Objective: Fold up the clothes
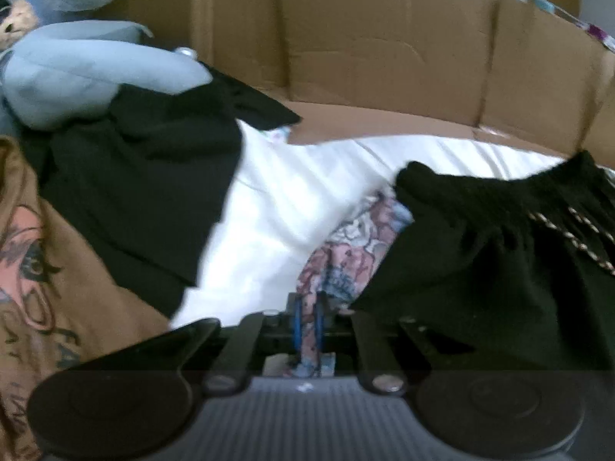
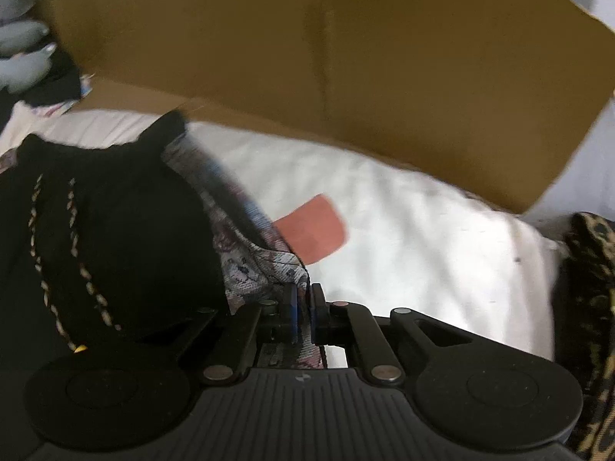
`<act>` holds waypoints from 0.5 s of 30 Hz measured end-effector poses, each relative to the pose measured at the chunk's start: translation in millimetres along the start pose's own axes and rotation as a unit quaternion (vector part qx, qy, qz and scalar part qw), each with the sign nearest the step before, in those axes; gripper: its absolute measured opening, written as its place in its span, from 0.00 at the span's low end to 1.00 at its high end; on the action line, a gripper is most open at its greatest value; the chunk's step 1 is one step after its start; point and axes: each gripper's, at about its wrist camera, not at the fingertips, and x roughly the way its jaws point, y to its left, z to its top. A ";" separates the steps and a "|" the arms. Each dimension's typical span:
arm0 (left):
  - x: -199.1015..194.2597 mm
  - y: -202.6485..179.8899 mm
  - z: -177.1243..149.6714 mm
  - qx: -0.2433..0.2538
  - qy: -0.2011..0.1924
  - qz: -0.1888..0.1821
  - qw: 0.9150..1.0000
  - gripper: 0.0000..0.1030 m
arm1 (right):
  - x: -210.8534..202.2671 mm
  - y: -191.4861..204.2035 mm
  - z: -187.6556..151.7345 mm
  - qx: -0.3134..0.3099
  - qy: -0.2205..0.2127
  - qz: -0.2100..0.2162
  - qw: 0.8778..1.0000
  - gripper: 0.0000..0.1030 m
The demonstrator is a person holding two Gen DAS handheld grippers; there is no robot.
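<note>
A garment with a pink, blue and grey print lies on a white sheet, partly under a black garment with braided cords. In the left wrist view my left gripper is shut on an edge of the printed fabric, which runs between its blue pads. The right wrist view shows the same printed garment beside the black one. My right gripper is shut on another edge of that printed cloth. A salmon-coloured patch lies on the sheet just beyond it.
Cardboard box walls stand along the back of the sheet. At the left lie another black garment, a pale blue one and a tan printed one. A leopard-print cloth lies at the right.
</note>
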 end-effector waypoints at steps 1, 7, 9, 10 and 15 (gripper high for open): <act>5.8 -0.1 -0.8 0.007 0.010 -0.001 1.000 0.08 | 0.9 -0.6 -0.5 -0.002 0.001 -0.006 1.000 0.04; 1.7 8.2 8.0 -0.020 0.013 -0.017 1.000 0.42 | 6.1 -0.5 1.9 0.008 0.024 0.004 1.000 0.14; -6.9 11.7 9.9 -0.028 -0.003 -0.029 0.999 0.45 | -4.5 -4.7 5.2 0.017 0.003 0.023 1.000 0.35; -10.2 13.7 11.8 -0.035 -0.007 -0.039 0.999 0.45 | -9.4 -6.3 7.4 0.022 -0.010 0.026 0.999 0.41; -10.4 6.7 26.4 -0.030 -0.018 -0.057 0.998 0.48 | -17.6 -6.7 18.4 0.047 -0.028 0.053 0.997 0.46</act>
